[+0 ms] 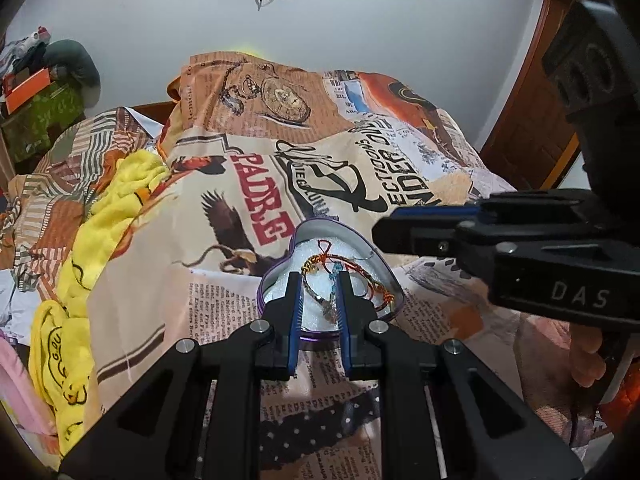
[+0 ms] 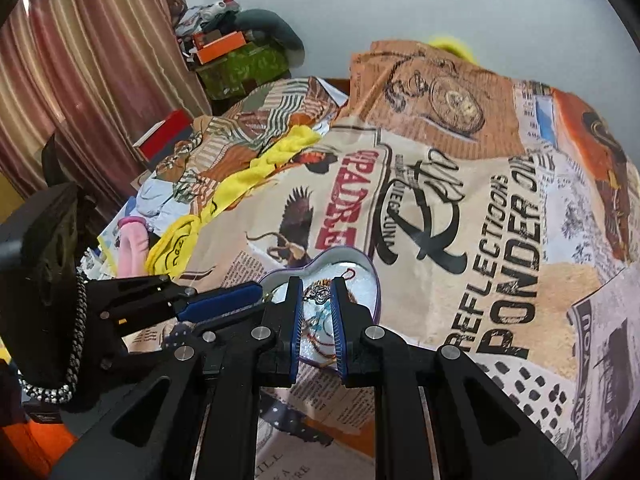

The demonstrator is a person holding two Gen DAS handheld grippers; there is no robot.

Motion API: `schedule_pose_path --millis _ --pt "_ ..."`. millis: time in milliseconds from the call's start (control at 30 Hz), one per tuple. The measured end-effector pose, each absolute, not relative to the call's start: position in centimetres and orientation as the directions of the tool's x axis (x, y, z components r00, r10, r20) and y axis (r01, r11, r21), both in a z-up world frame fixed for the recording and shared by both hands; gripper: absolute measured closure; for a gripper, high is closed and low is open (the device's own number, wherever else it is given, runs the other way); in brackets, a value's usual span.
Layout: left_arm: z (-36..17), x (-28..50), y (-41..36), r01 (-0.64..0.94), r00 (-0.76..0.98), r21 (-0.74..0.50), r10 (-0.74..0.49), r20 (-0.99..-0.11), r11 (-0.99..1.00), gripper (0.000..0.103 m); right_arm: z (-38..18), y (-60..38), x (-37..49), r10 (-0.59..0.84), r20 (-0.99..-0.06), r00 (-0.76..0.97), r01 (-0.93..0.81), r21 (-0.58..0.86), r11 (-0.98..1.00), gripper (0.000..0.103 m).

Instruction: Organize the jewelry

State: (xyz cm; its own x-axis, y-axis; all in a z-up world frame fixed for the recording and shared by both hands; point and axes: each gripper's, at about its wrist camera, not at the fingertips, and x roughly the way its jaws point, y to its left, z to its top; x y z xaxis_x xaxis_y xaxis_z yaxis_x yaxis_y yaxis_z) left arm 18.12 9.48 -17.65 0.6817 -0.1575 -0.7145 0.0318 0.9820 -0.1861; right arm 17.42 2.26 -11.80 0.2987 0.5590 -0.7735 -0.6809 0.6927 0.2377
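One heart-shaped purple tin (image 1: 280,280) with a white lining sits on the bed, near the middle. Inside it lies one orange wire bangle (image 1: 360,276); other small pieces are tangled with it, too fine to count. Two black grippers with blue-padded fingers are in view, the left gripper (image 1: 318,300) and the right gripper (image 2: 316,300). One printed newspaper-pattern bedspread (image 1: 400,168) covers the bed. Far left, one yellow cloth (image 1: 112,216) lies crumpled, and one orange box (image 2: 220,48) stands beyond it.
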Motion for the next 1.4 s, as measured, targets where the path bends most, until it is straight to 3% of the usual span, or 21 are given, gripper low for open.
schedule_pose_path --millis 367,667,767,833,900,967,1067,1133,1267,1400 --pt "-13.6 16.2 10.0 -0.005 0.743 -0.167 -0.108 -0.661 0.986 0.088 -8.8 1.0 16.2 0.566 -0.747 0.347 -0.686 0.21 0.697 0.09" --pt "-5.1 10.9 8.5 -0.039 0.875 -0.102 -0.016 -0.484 0.994 0.088 -1.3 -2.6 11.4 0.6 -0.572 0.559 -0.668 0.118 0.735 0.09" --pt "-2.0 8.4 7.6 -0.045 0.919 -0.082 0.009 -0.394 0.996 0.077 1.4 -4.4 9.1 0.6 -0.48 0.64 -0.647 0.085 0.758 0.09" --pt "-0.2 6.5 6.9 -0.057 0.945 -0.071 0.031 -0.326 0.996 0.063 3.0 -5.5 7.4 0.598 -0.418 0.684 -0.633 0.067 0.771 0.09" --pt "1.3 4.5 6.3 -0.066 0.963 -0.061 0.048 -0.264 0.996 0.053 4.3 -6.5 5.8 0.599 -0.359 0.716 -0.622 0.061 0.781 0.082" --pt "2.4 2.9 5.6 -0.078 0.974 -0.05 0.066 -0.215 0.996 0.042 5.6 -7.7 3.9 0.591 -0.283 0.755 -0.6 0.062 0.797 0.053" --pt "3.7 0.5 4.6 -0.102 0.985 -0.031 0.096 -0.144 0.994 0.022 6.5 -8.9 1.8 0.551 -0.192 0.812 -0.552 0.055 0.832 0.023" --pt "4.3 -0.7 4.1 -0.127 0.987 -0.019 0.124 -0.104 0.992 0.0 6.9 -9.3 0.9 0.527 -0.157 0.835 -0.527 0.047 0.849 0.016" --pt "4.7 -2.3 3.0 -0.16 0.985 0.017 0.161 -0.066 0.987 0.0 7.0 -9.6 -0.1 0.49 -0.122 0.863 -0.489 0.04 0.872 0.001" --pt "4.5 -2.7 2.2 -0.174 0.982 0.042 0.177 -0.066 0.984 0.0 6.7 -9.6 -0.5 0.472 -0.118 0.874 -0.47 0.048 0.881 0.0"
